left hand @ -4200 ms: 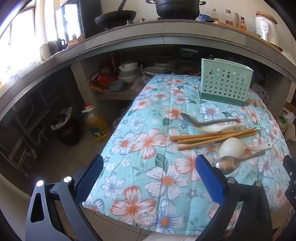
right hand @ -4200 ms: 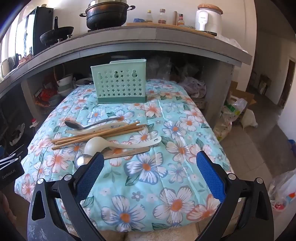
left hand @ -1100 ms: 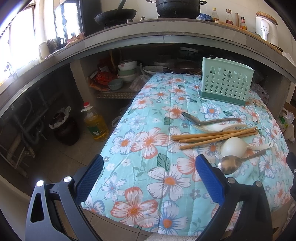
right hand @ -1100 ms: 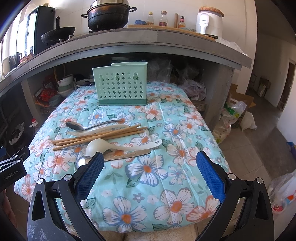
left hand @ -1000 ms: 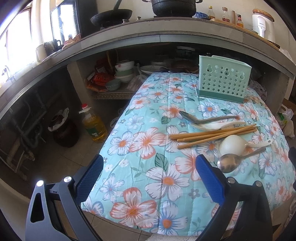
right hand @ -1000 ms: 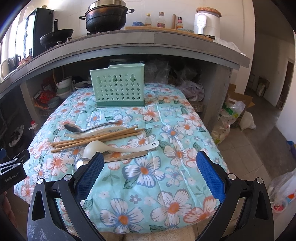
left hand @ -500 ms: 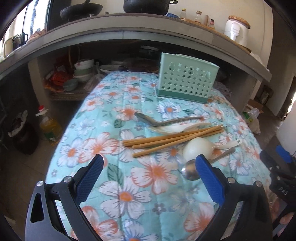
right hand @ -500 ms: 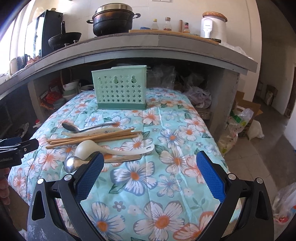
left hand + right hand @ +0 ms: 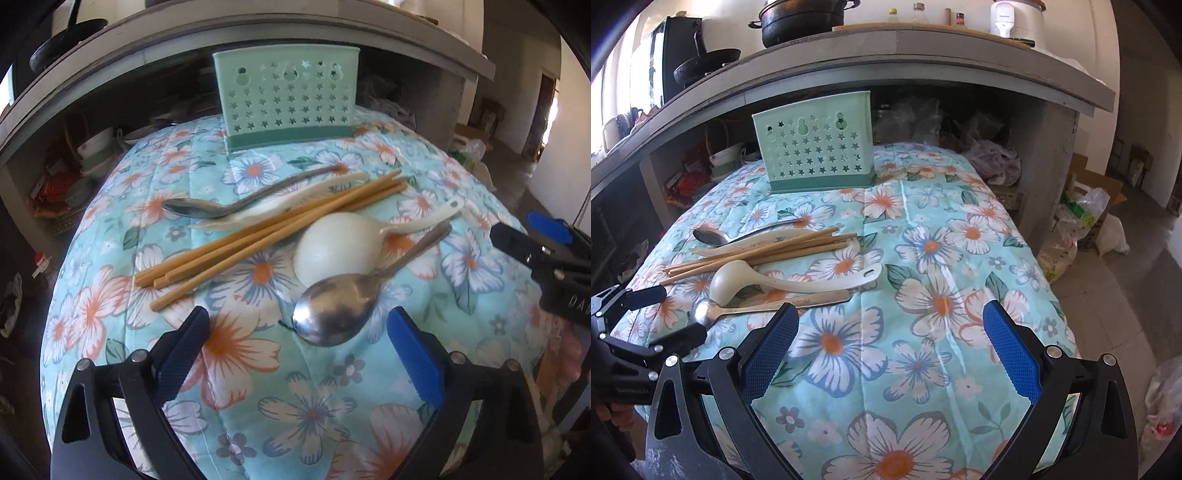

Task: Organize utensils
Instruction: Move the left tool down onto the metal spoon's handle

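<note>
Two metal spoons lie on the flowery cloth (image 9: pixel 258 354). There are also two white plastic things: a big round ladle (image 9: pixel 338 251) and a flat rice paddle (image 9: pixel 280 216). The wooden chopsticks (image 9: pixel 269 232) lie in one bundle; at least four sticks show. One green holder (image 9: pixel 290 99) stands at the far end of the cloth.

The big metal spoon (image 9: pixel 334 314) is shiny, with its bowl close to the left gripper (image 9: pixel 297 350). Its handle runs away to the right, under the ladle's edge. The small metal spoon (image 9: pixel 192 208) lies farther back, touching the rice paddle. The chopsticks are light brown and lie slanted between the paddle and the ladle. The holder is light green with star holes and a darker green bottom. It stands upright, well apart from the spoons.

The left gripper has its blue fingers (image 9: pixel 183 354) wide apart, and they are closing a bit. The big spoon's bowl sits just ahead of the gap, and nothing is pinched.

The right gripper (image 9: pixel 890 352) has its fingers wide apart too, with only cloth between them.
</note>
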`<state>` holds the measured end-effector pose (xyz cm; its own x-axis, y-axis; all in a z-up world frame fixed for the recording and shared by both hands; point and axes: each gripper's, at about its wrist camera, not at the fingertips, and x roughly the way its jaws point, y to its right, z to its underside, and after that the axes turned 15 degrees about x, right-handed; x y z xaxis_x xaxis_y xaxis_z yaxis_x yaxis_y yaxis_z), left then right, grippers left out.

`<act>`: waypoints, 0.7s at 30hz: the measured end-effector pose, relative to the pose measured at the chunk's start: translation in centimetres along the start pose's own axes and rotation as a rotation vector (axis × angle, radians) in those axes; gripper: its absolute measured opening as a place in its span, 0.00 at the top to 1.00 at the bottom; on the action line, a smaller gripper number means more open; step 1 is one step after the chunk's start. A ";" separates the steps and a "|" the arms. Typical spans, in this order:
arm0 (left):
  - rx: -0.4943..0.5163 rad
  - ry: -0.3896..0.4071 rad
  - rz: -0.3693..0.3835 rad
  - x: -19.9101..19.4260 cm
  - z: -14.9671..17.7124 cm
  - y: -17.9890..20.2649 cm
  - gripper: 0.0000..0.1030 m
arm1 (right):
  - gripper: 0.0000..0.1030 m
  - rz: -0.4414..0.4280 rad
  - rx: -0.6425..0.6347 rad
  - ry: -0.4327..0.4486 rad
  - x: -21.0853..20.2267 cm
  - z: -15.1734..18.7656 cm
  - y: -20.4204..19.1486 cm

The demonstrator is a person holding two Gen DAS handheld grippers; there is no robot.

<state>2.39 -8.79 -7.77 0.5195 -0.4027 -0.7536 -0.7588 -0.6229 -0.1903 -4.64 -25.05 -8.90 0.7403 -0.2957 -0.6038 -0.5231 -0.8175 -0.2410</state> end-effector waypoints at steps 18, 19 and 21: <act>0.325 0.076 -0.098 -0.2 1.0 4.0 0.75 | 0.08 0.025 0.008 -0.036 1.1 0.0 0.3; 0.339 0.075 -0.109 -0.4 1.0 4.3 0.87 | 0.08 0.026 0.006 -0.033 0.9 0.0 0.3; 0.363 0.069 -0.132 -1.0 1.2 4.6 0.94 | 0.08 0.027 0.003 -0.025 0.5 0.0 0.2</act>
<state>-2.08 -10.44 -8.58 0.6380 -0.3870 -0.6657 -0.7667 -0.3993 -0.5027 -4.37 -25.32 -9.25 0.7151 -0.3050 -0.6289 -0.5439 -0.8079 -0.2266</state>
